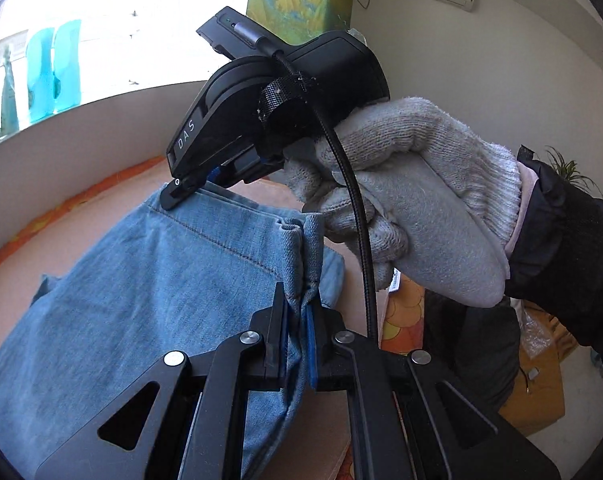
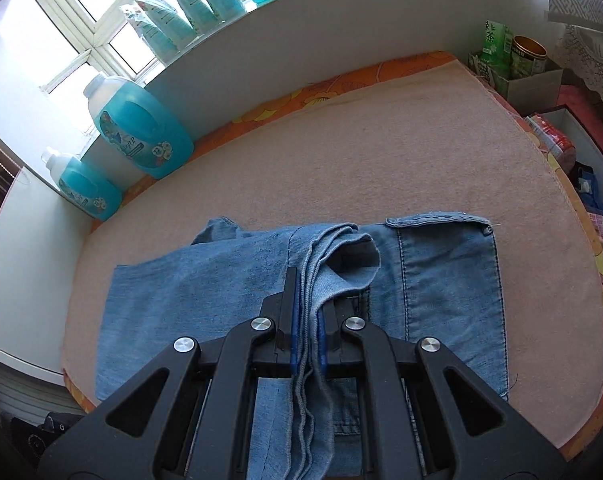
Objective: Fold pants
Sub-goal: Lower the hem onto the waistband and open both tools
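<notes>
Grippers (image 1: 297, 312) (image 2: 307, 312) pinching bunched faded denim pants (image 2: 229, 280).

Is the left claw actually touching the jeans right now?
Touching. The left wrist view shows the left claw shut on a bunched edge of the jeans, denim pinched between both fingers.

Teal detergent bottles (image 2: 139, 130) on windowsill (image 2: 261, 20)

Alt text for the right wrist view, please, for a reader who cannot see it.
The right gripper is shut on bunched hem layers of light-blue jeans, which lie partly folded on a pinkish towel. Blue detergent bottles stand along the windowsill at left.
</notes>
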Motion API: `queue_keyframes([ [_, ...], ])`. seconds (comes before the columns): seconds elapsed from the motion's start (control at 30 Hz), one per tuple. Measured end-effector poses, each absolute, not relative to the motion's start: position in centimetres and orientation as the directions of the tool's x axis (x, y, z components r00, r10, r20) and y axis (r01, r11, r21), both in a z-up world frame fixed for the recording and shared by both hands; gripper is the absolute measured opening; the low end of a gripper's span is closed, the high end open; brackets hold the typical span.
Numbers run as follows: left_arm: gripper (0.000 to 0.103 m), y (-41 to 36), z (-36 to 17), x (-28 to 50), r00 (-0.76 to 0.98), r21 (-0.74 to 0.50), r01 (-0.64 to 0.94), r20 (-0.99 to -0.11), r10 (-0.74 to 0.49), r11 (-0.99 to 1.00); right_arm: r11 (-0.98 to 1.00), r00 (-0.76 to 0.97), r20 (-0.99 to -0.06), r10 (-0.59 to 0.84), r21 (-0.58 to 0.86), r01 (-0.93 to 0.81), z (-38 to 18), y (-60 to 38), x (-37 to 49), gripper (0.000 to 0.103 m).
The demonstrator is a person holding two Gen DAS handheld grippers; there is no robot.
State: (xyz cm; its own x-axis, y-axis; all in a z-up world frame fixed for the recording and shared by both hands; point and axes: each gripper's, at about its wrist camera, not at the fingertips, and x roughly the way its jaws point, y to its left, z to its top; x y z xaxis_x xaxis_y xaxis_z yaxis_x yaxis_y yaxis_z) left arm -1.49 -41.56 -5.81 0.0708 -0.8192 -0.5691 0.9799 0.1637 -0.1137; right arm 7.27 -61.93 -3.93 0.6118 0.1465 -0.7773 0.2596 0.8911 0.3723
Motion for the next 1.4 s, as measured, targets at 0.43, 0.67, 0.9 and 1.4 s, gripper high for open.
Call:
queue_keyframes([
  [0.43, 0.006, -43.2, -8.3, -0.6, 0.011, -0.135, 0.983, -0.629, -0.777, 0.122, 0.788, 0.593, -0.719, 0.362, 0.576, 0.217, -7.8, -65.8, 7.9, 0.032],
  [0.67, 0.006, -43.0, -8.4, -1.0, -0.003, -0.131, 0.986, -0.634, -0.773, 0.104, 0.738, 0.565, -0.723, 0.397, 0.617, 0.271, -9.2, -67.0, 9.2, 0.035],
  [0.9, 0.006, -43.3, -7.8, -2.3, 0.000, -0.095, 0.992, -0.633, -0.774, 0.077, 0.789, 0.642, -0.694, 0.325, 0.574, 0.221, -6.9, -65.0, 9.2, 0.010],
  [1.4, 0.006, -46.0, -8.9, -2.6, -0.034, -0.123, 0.990, -0.666, -0.746, 0.065, 0.945, 0.592, -0.806, 0.012, 0.203, 0.258, -6.9, -64.2, 8.6, 0.007],
])
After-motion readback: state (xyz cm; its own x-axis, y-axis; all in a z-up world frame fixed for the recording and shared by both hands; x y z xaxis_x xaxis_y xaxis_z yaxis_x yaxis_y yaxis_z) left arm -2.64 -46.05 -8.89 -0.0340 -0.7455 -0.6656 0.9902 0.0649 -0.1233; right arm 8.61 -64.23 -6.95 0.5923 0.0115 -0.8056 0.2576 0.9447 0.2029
